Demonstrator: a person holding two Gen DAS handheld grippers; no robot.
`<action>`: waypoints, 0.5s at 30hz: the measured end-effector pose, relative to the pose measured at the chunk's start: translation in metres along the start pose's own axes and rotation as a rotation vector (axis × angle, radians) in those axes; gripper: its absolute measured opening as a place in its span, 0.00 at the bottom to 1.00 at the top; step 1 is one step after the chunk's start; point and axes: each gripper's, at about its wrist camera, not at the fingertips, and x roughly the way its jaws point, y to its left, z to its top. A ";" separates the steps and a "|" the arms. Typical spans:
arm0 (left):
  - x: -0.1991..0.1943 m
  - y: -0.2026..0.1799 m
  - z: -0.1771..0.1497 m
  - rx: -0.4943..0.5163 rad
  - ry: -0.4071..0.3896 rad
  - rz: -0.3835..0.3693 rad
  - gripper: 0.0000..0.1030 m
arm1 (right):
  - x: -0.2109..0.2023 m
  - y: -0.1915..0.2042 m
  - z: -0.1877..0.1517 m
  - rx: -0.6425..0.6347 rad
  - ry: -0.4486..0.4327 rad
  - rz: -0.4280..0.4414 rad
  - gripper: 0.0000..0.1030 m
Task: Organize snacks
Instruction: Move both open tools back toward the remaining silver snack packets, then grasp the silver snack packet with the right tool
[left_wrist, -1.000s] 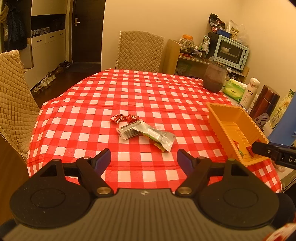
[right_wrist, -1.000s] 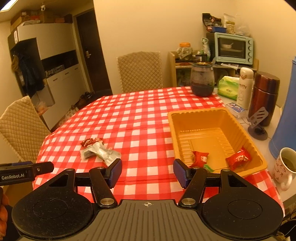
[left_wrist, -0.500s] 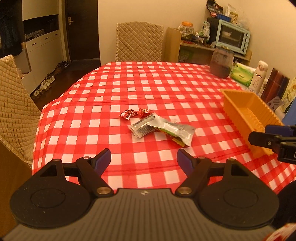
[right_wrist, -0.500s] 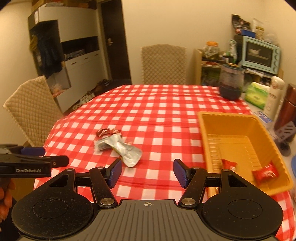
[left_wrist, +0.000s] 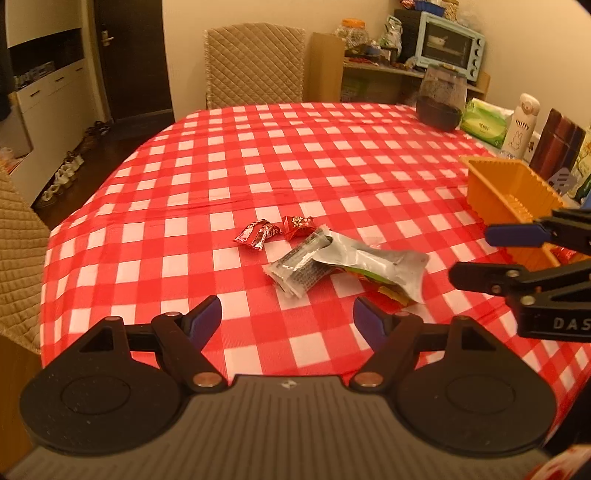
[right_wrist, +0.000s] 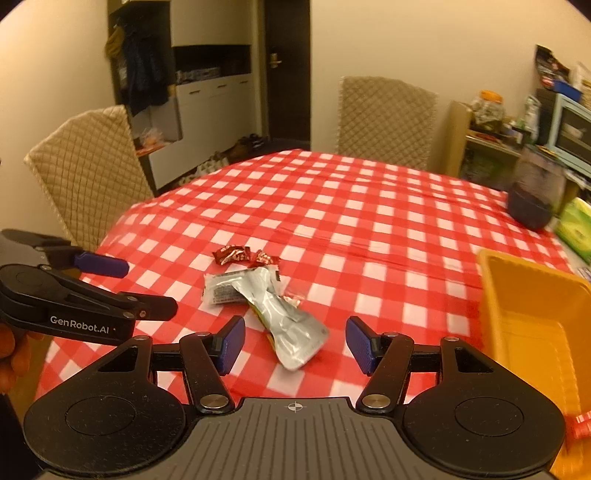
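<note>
Where the checked tablecloth (left_wrist: 258, 155) spreads over the table, two quilted chairs stand around it: one at the left edge (right_wrist: 88, 166) and one at the far edge (left_wrist: 255, 66). Toward the near edge lies a small heap of snacks. Counted from the left, there are two red candy wrappers (left_wrist: 258, 232) (left_wrist: 297, 226) side by side, then a grey sachet (left_wrist: 301, 269) with dark print, then a long silver pouch (left_wrist: 373, 264) lying partly over it, with a green and orange packet (left_wrist: 388, 288) showing beneath the pouch. Just beyond the heap's near side the left gripper (left_wrist: 287, 319) hovers, its jaws parted wide and nothing between them. The right gripper (right_wrist: 294, 345) hangs over the pouch's near end, its jaws also apart and empty. At the right edge sits one orange tray (left_wrist: 513, 192), with at least one red wrapper (left_wrist: 565, 254) visible inside it. Past the tray along that edge stand one dark jar (left_wrist: 441, 98), one green tissue pack (left_wrist: 484, 123), one white bottle (left_wrist: 522, 123) and one brown flask (left_wrist: 557, 144).
</note>
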 end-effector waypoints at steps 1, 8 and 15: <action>0.005 0.002 0.000 0.006 0.004 -0.001 0.74 | 0.008 0.001 0.001 -0.017 0.005 0.005 0.60; 0.032 0.012 0.000 0.027 0.029 -0.016 0.74 | 0.058 0.005 0.003 -0.127 0.039 0.042 0.59; 0.048 0.016 0.000 0.039 0.049 -0.004 0.74 | 0.092 0.017 0.003 -0.266 0.067 0.063 0.53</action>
